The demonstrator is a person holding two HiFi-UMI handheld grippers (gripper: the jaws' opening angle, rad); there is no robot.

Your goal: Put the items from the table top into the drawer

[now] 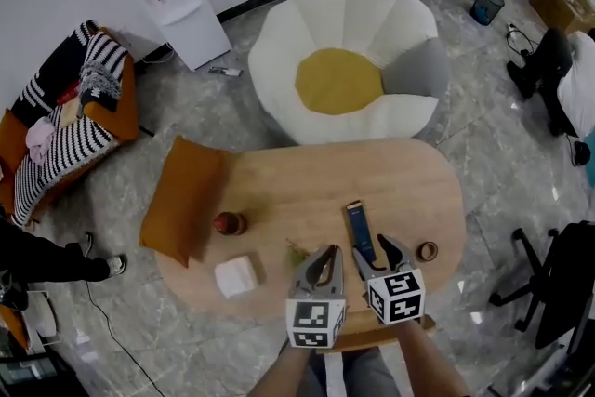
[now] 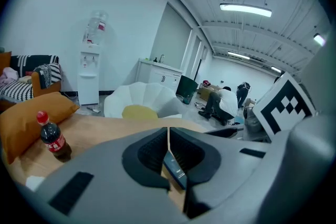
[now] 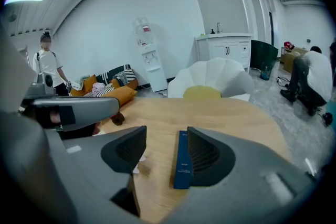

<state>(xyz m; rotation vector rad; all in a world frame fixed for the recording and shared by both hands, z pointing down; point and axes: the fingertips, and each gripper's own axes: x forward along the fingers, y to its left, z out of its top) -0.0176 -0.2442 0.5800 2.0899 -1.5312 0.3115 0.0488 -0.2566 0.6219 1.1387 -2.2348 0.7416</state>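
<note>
A slim dark blue box (image 1: 359, 231) lies on the oval wooden table (image 1: 279, 181). My right gripper (image 1: 374, 254) hangs over its near end with the jaws open. In the right gripper view the blue box (image 3: 182, 165) lies just inside the right jaw, and nothing presses on it. My left gripper (image 1: 323, 263) is beside it to the left, shut on nothing, and the blue box (image 2: 174, 170) shows below its tips. A cola bottle (image 1: 229, 223), a white block (image 1: 235, 276), a tape roll (image 1: 427, 250) and a small greenish scrap (image 1: 297, 253) also sit on the table.
An orange cushion (image 1: 181, 200) rests against the table's left end. A flower-shaped beanbag chair (image 1: 344, 60) stands behind it and an office chair (image 1: 558, 284) to the right. A wooden ledge (image 1: 423, 324) juts out under the near edge. One person (image 3: 47, 65) stands at the left.
</note>
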